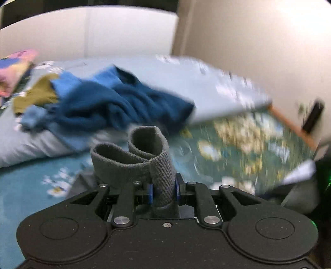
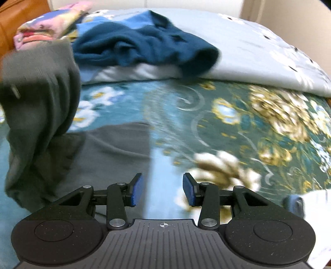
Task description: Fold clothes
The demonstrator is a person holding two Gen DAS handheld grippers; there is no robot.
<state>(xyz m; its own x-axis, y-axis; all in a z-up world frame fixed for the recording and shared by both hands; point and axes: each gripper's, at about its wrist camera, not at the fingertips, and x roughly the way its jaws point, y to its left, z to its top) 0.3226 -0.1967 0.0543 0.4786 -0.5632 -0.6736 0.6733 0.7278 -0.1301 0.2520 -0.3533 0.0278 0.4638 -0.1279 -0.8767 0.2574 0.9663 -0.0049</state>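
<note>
A grey knit garment lies on the floral bedspread. My left gripper is shut on a bunched edge of the grey garment, whose ribbed folds stick up above the blue pads. In the right wrist view that lifted part hangs at the left, raised off the bed. My right gripper stands open above the garment's right edge, with nothing pressed between its pads. A heap of dark blue, light blue and olive clothes lies further back on a pale folded quilt.
A pink patterned pillow sits at the back left, beside a brown headboard. White walls close in behind and to the right. A wooden bed edge runs along the right. A white cloth shows at the lower right.
</note>
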